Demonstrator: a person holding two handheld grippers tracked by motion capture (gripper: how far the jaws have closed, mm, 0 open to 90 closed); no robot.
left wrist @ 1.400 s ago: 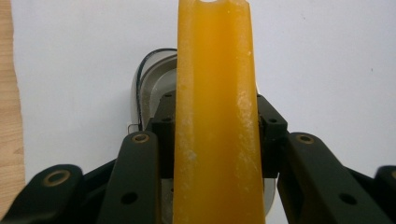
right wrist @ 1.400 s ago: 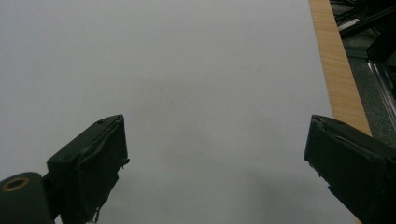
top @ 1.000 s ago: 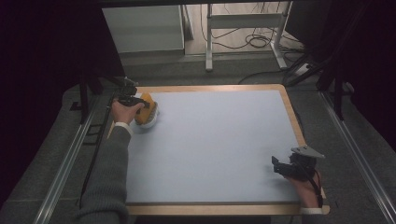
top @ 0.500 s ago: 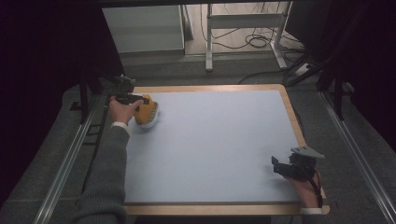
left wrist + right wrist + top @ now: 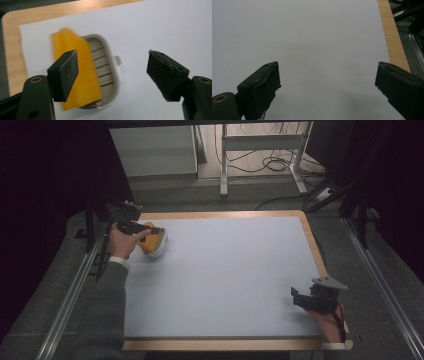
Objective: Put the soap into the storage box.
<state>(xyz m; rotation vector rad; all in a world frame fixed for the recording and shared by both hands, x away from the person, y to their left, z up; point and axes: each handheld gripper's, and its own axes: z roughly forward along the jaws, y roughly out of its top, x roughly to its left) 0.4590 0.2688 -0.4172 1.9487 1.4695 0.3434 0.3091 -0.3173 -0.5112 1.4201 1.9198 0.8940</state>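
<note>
Here the left tool [image 5: 152,231] hangs over the far left corner of the desk [image 5: 225,270], its jaws spread wide and gripping nothing. Just under and between them, in the left gripper view, sits a small white dish [image 5: 107,72] with ribbed slats inside, and a yellow sponge [image 5: 75,72] lies across one side of it, tilted and hanging over the rim. From above, the dish [image 5: 159,249] and sponge [image 5: 148,244] rest near the wooden edge, right by the person's left hand [image 5: 125,240].

The step in hand looks like an approach to the sponge and dish: the tool is lined up but has not closed. One jaw stands in front of the sponge; whether it touches I cannot tell, as the sponge is blurred.

The next move probably calls for settling the jaws either side of the sponge alone, low enough to catch its edges but clear of the dish rim, then squeezing gently since a sponge gives.

The right tool [image 5: 305,299] waits well apart at the near right corner, jaws also released, with bare white surface ahead of it in the right gripper view.
</note>
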